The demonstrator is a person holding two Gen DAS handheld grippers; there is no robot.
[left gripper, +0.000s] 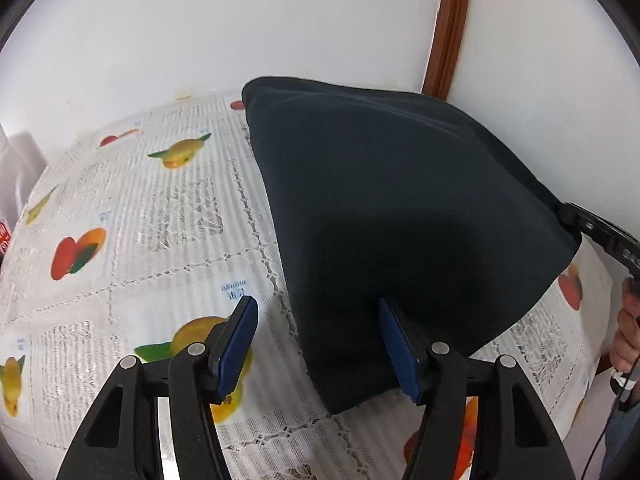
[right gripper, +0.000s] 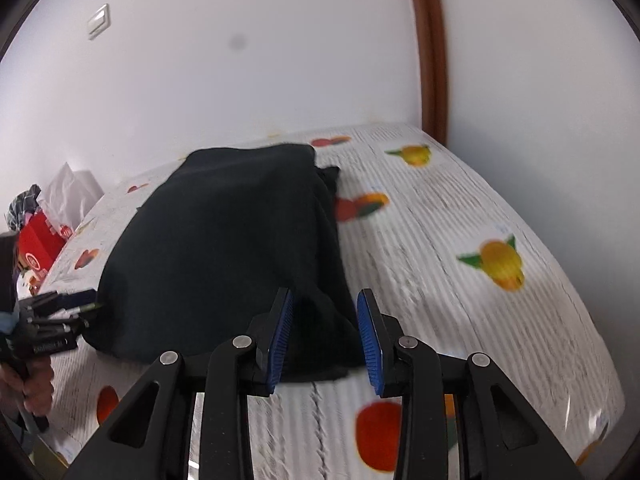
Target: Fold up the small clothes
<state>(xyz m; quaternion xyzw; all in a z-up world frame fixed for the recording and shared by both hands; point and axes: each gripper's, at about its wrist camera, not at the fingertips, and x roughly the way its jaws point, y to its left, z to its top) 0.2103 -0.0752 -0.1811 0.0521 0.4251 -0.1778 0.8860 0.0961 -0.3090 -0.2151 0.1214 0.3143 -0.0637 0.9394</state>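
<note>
Dark garment (left gripper: 400, 208) edge between wide-open left claw (left gripper: 316, 344); right claw (right gripper: 325, 338) open, straddling corner.

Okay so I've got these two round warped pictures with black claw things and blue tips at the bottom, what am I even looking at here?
Those claws are hand-held grippers, one in each of a person's hands, each with a fisheye camera looking along its two fingers. One picture comes from the left gripper, the other from the right gripper. Both have their blue-padded jaws open, holding nothing. Each reaches toward a near corner of a dark garment lying on a table covered by a fruit-print tablecloth. At the left picture's right edge you can see the person's hand holding the other gripper. A red box sits beyond the table in the right gripper's view.
</note>
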